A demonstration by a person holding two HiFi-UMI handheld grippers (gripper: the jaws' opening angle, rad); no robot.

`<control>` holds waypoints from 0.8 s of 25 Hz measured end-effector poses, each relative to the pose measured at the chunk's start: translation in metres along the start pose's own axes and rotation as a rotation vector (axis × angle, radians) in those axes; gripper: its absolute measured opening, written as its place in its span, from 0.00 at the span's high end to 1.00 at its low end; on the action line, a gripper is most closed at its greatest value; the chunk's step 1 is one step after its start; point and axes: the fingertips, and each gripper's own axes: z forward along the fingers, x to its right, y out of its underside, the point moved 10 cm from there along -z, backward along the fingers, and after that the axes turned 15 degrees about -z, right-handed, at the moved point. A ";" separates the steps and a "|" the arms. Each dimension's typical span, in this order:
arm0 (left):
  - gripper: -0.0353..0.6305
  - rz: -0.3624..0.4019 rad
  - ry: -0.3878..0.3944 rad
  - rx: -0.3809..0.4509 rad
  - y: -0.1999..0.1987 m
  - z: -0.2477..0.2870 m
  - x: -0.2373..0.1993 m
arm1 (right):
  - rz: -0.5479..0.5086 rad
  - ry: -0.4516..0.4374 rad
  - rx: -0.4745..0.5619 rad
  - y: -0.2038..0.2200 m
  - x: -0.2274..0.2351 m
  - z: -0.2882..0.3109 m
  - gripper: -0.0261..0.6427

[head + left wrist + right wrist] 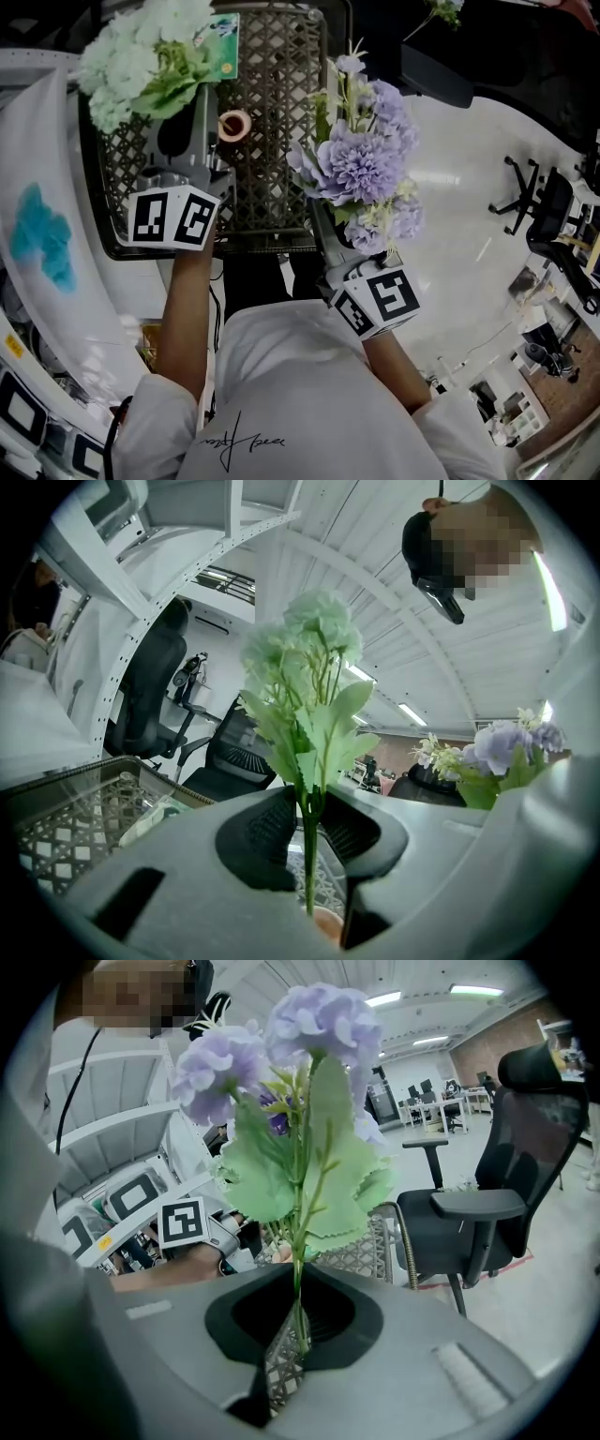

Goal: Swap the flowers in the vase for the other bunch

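My left gripper [184, 141] [306, 834] is shut on the thin stem of a pale green-white flower bunch [141, 52] [307, 667], held upright over the woven basket [281, 84]. A small terracotta vase [234, 125] [330, 928] stands in the basket just right of that gripper. The stem's lower end hangs by its rim; I cannot tell whether it is inside. My right gripper [330, 230] [298, 1321] is shut on the stem of a purple flower bunch [361, 164] [300, 1054], held upright in front of the basket's near right corner.
A green printed card [223, 42] lies at the basket's far side. White shelving [37, 187] curves along the left. Black office chairs [542, 202] [487, 1204] stand on the pale floor to the right. A dark box [436, 75] sits at the back right.
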 end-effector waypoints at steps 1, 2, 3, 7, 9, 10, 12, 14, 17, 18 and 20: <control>0.83 0.001 0.001 0.000 0.001 -0.002 -0.001 | 0.001 -0.003 -0.002 0.002 -0.002 0.000 0.92; 0.83 0.003 0.002 -0.001 0.001 -0.003 -0.001 | 0.001 -0.006 -0.004 0.003 -0.005 0.001 0.92; 0.83 0.007 0.002 -0.001 0.002 -0.004 -0.001 | 0.001 -0.010 -0.006 0.003 -0.006 0.001 0.92; 0.83 0.024 0.014 -0.013 0.005 -0.002 0.004 | -0.005 -0.025 -0.015 0.003 -0.007 0.001 0.92; 0.83 0.032 0.019 -0.019 0.008 -0.001 0.006 | -0.007 -0.028 -0.017 0.003 -0.006 0.001 0.92; 0.83 0.036 0.018 -0.021 0.009 -0.002 0.006 | -0.008 -0.028 -0.017 0.003 -0.007 0.001 0.92; 0.83 0.047 0.012 -0.026 0.012 -0.002 0.005 | -0.010 -0.029 -0.017 0.003 -0.007 0.001 0.92; 0.83 0.053 0.010 -0.031 0.013 -0.002 0.004 | -0.010 -0.028 -0.017 0.003 -0.006 0.000 0.92; 0.83 0.058 0.016 -0.041 0.016 -0.002 0.005 | -0.009 -0.023 -0.019 0.004 -0.005 0.000 0.92; 0.83 0.061 0.022 -0.048 0.018 -0.001 0.006 | -0.008 -0.022 -0.020 0.005 -0.005 0.000 0.92; 0.83 0.072 0.035 -0.064 0.022 0.001 0.010 | -0.007 -0.023 -0.023 0.005 -0.005 0.000 0.92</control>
